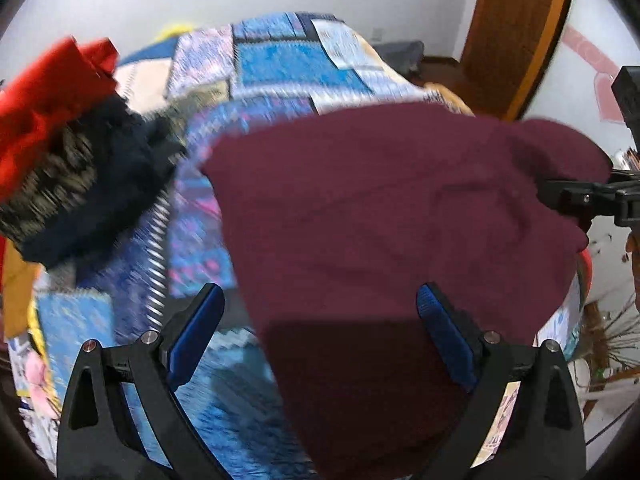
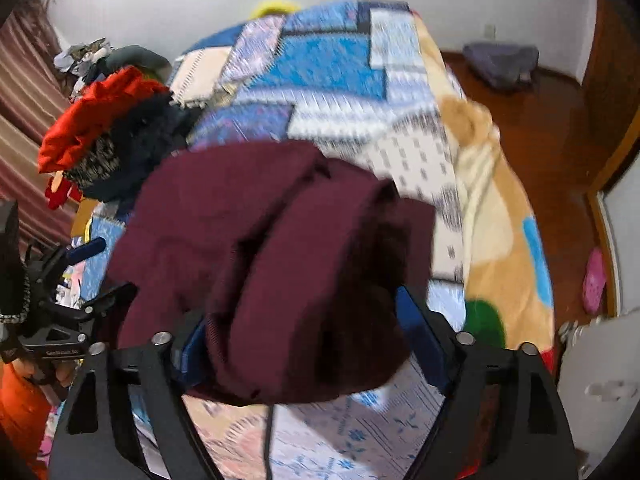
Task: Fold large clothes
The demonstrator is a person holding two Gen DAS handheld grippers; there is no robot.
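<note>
The left gripper (image 1: 318,312) stands wide open, its two blue pads (image 1: 196,332) well apart, with the maroon garment (image 1: 400,216) lying between and beyond them; I can't see either pad pressing the cloth. The right gripper (image 2: 304,332) has a thick bunch of that same maroon garment (image 2: 272,264) piled between its fingers. The cloth hides most of the blue pads (image 2: 416,328), so I can't tell whether they pinch it or merely sit under it. In the left wrist view, the right gripper (image 1: 560,196) shows at the far edge of the garment, touching it, though its grip is unclear there too.

The garment sits on a bed covered with a blue patchwork blanket (image 1: 280,60), which spreads out on all sides. On the far left of the bed rests one heap of other clothes (image 2: 108,136): a red piece on top, a dark navy one and a speckled knit under it, blurred. A brown wooden door (image 1: 516,32) stands at the right of the left wrist view. On the wooden floor lie one grey bundle (image 2: 500,62) and one pink shoe (image 2: 594,280).
</note>
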